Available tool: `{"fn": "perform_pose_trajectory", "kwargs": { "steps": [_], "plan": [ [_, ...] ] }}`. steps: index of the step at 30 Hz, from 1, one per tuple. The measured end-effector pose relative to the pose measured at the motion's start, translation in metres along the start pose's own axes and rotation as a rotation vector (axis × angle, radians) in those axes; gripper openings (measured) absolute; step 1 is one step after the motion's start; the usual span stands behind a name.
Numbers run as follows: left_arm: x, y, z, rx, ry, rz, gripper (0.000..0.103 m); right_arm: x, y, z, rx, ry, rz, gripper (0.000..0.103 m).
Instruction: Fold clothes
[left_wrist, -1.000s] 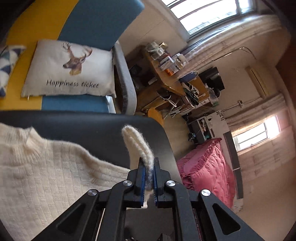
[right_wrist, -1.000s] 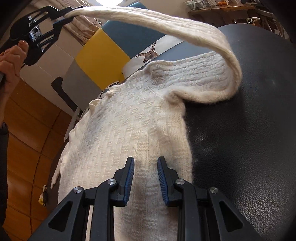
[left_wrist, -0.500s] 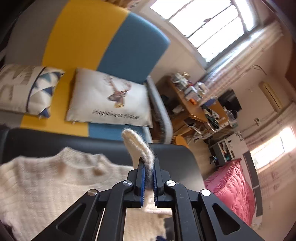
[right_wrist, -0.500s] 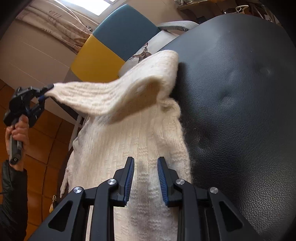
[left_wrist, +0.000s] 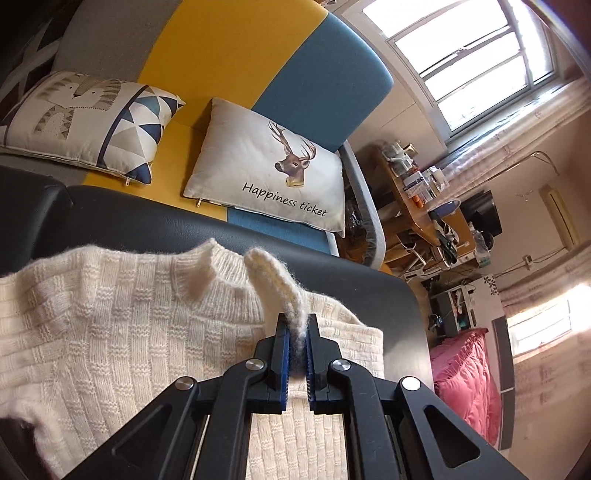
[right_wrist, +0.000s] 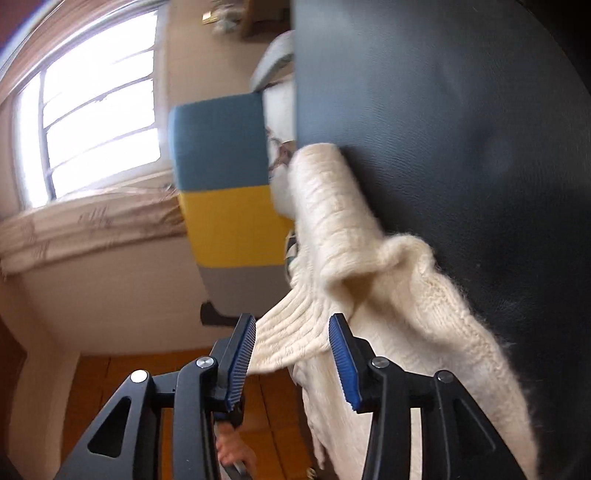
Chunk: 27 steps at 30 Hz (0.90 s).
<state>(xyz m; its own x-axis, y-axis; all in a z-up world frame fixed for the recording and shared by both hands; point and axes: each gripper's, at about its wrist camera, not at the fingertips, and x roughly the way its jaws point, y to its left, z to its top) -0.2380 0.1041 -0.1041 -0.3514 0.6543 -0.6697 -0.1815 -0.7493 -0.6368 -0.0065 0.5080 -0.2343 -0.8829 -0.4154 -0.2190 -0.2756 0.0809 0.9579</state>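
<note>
We see a cream, basket-weave knit sweater (left_wrist: 110, 332) spread flat on the black padded surface (left_wrist: 147, 225), its ribbed crew neck (left_wrist: 207, 269) pointing toward twelve o'clock in the left wrist view. Its sleeve (left_wrist: 273, 280) is lifted off the body and doubled back over the chest, the cuff end standing upright at about one o'clock of the neck. In the right wrist view we find the folded sleeve (right_wrist: 332, 221) bunched along the sweater's edge, running from twelve toward six o'clock.

Black counter (left_wrist: 391, 295) bare right of the cream sweater (left_wrist: 110, 332); room to pass there. Beyond the sweater's collar, deer pillow (left_wrist: 273, 177) and sofa back block the far edge.
</note>
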Motion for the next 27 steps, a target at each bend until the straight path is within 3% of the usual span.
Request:
{"fn": "perform_pose_trajectory", "kwargs": {
  "steps": [6, 9, 11, 13, 14, 15, 21, 25, 26, 27],
  "plan": [
    [-0.009, -0.006, -0.007, 0.022, -0.003, -0.033, 0.007, 0.019, -0.010, 0.015, 0.105, -0.180, -0.052, 0.043],
    [-0.014, -0.005, -0.007, 0.024, -0.009, -0.044, 0.007, 0.026, 0.008, 0.023, -0.005, -0.221, -0.070, 0.042],
    [-0.016, -0.003, -0.007, 0.027, -0.016, -0.042, 0.007, 0.030, 0.028, 0.023, -0.132, -0.220, -0.104, 0.028],
    [-0.013, 0.010, -0.011, 0.005, -0.012, -0.020, 0.007, 0.027, 0.037, 0.024, -0.207, -0.233, -0.176, 0.025],
    [-0.012, 0.017, -0.013, -0.006, -0.010, -0.009, 0.007, 0.026, 0.041, 0.024, -0.244, -0.239, -0.212, 0.014],
    [-0.010, 0.024, -0.015, -0.017, -0.008, 0.002, 0.007, 0.025, 0.042, 0.025, -0.267, -0.239, -0.232, 0.012],
    [0.024, 0.090, -0.042, -0.131, 0.085, 0.157, 0.007, 0.021, 0.029, 0.029, -0.286, -0.192, -0.230, 0.012],
    [0.032, 0.112, -0.047, -0.211, 0.103, 0.123, 0.007, 0.018, 0.021, 0.031, -0.298, -0.160, -0.228, 0.017],
    [0.033, 0.113, -0.046, -0.222, 0.107, 0.104, 0.007, 0.017, 0.019, 0.032, -0.302, -0.152, -0.227, 0.026],
    [0.034, 0.112, -0.045, -0.233, 0.106, 0.100, 0.007, 0.017, 0.018, 0.033, -0.303, -0.149, -0.224, 0.028]
  ]
}}
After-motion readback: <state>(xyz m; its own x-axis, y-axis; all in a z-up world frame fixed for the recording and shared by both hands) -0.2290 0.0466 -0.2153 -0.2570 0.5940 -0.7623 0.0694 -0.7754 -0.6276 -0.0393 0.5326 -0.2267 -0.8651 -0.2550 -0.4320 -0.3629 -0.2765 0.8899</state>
